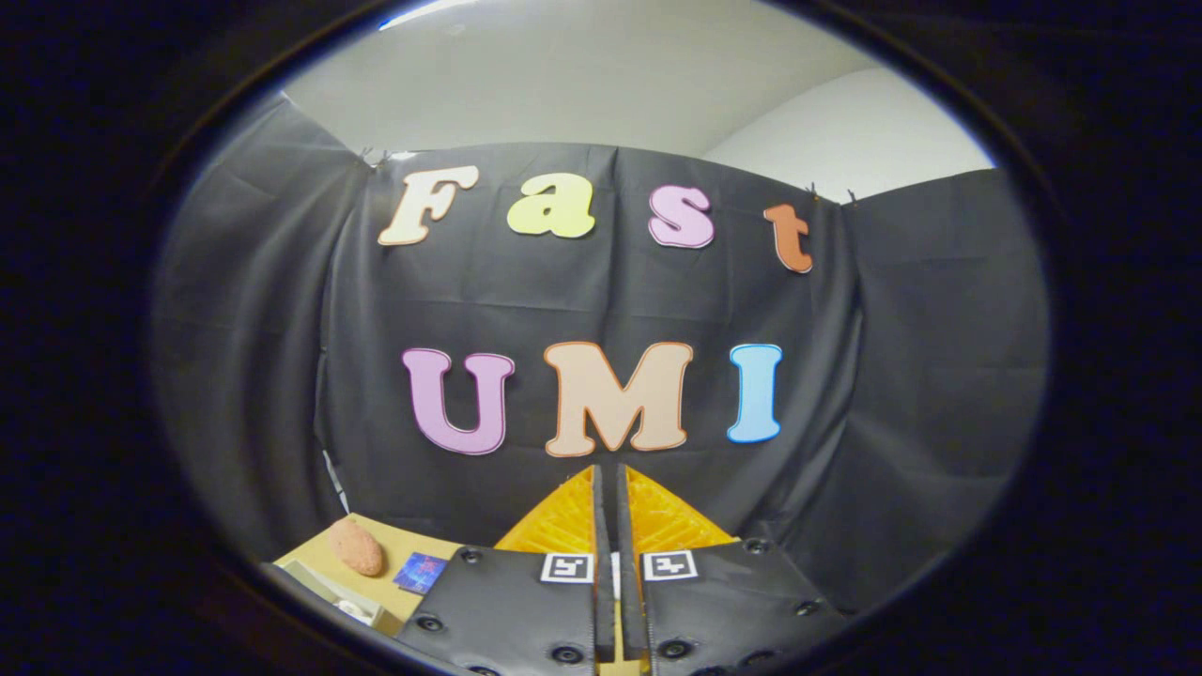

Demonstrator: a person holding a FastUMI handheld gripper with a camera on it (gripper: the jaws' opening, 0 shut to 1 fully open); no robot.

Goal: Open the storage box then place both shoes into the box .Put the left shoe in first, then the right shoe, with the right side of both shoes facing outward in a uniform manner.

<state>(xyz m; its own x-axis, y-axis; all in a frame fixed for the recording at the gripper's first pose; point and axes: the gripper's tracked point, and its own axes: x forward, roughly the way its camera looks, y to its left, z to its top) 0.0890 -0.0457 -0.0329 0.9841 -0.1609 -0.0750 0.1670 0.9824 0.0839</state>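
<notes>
Fingers (609, 488) nearest you: closed to a thin slit, tips almost together, nothing held between them. They aim level at the booth's black cloth wall (845, 376), high off the work.

Just past the fingers, at about 8 o'clock from the tips: a strip of tan desk (413, 543). On it a pinkish, rough, oval lump (356, 546) — cannot tell what it is, maybe a shoe toe, maybe not. Just beside it toward the fingers, a small blue card (420, 571). Below the lump, nearer you, a pale edge with a light object (343, 601) on it; it could be the rim of the storage box, but too little shows to say.

Beyond, at 12 o'clock: the cloth wall, then a plain pale wall (582, 84) above it.

Judgement: you are at the very start, the box not yet opened, no shoe in hand. The task's things sit low at 8 o'clock, mostly hidden under the fingers.

Next move calls for tipping the fingers down and toward 8 o'clock until box and lid come into sight, then spreading the fingers before you reach for the lid.
</notes>
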